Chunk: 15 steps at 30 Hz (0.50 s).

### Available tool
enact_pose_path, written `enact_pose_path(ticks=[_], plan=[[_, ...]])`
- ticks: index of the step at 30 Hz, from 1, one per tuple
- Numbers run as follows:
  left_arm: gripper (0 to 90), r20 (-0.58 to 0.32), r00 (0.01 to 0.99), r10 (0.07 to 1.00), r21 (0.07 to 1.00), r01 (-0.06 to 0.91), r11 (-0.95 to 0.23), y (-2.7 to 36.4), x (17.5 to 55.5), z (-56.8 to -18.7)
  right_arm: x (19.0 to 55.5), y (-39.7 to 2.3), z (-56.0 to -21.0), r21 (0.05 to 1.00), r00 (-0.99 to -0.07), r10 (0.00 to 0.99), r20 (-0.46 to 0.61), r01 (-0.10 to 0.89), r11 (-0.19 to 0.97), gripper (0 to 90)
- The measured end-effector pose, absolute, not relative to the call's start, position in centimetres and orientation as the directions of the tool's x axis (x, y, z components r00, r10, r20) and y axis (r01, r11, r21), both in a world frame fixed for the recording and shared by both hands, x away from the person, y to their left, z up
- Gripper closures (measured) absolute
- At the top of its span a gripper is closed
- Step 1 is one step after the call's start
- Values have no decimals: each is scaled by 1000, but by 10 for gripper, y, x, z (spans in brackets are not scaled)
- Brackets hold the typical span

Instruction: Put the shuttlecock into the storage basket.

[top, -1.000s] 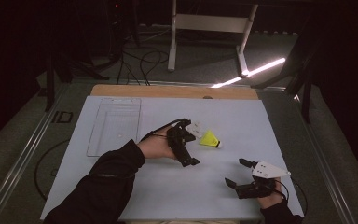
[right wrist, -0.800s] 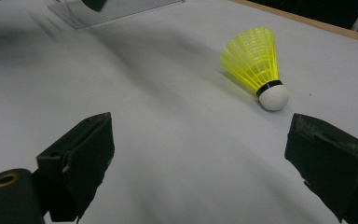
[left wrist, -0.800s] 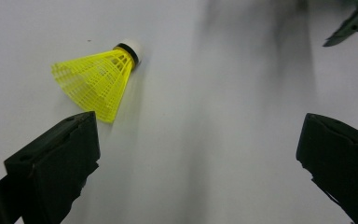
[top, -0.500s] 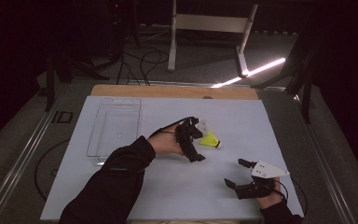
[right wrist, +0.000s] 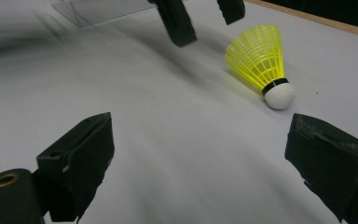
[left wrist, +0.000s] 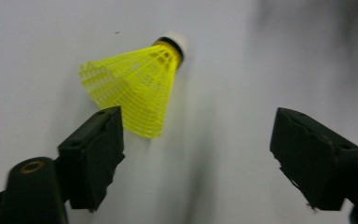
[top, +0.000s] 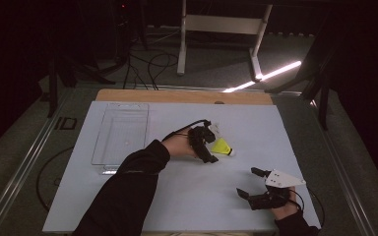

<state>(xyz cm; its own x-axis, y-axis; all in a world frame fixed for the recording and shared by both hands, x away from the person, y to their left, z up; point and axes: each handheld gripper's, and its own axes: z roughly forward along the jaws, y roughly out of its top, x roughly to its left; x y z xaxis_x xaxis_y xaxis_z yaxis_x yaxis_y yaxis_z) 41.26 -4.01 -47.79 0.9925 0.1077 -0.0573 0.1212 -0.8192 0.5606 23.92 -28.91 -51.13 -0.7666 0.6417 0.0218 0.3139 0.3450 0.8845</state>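
Shuttlecock [top: 222, 147], lying on its side on the white desk [top: 177, 196], right of centre. Skirt of bright yellow plastic mesh, flared and open; a black band joins it to a rounded white cap. In the high view the cap points right and the skirt's open end faces left. In the left gripper view [left wrist: 137, 84] the skirt's rim lies just beyond the left-hand jaw, not touching it

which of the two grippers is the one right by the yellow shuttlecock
The left gripper, with its open jaws at the skirt of the yellow shuttlecock. The right gripper sits apart, nearer the table's front edge, nothing between its jaws.
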Motion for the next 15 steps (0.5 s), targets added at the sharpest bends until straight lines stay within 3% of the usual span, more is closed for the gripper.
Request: enact_pose_path(ticks=[15], plan=[[487,-60,990,128,531,140,-836,-55,425,-499,239,-290,-511,885,-770,637,31,318,341,82]])
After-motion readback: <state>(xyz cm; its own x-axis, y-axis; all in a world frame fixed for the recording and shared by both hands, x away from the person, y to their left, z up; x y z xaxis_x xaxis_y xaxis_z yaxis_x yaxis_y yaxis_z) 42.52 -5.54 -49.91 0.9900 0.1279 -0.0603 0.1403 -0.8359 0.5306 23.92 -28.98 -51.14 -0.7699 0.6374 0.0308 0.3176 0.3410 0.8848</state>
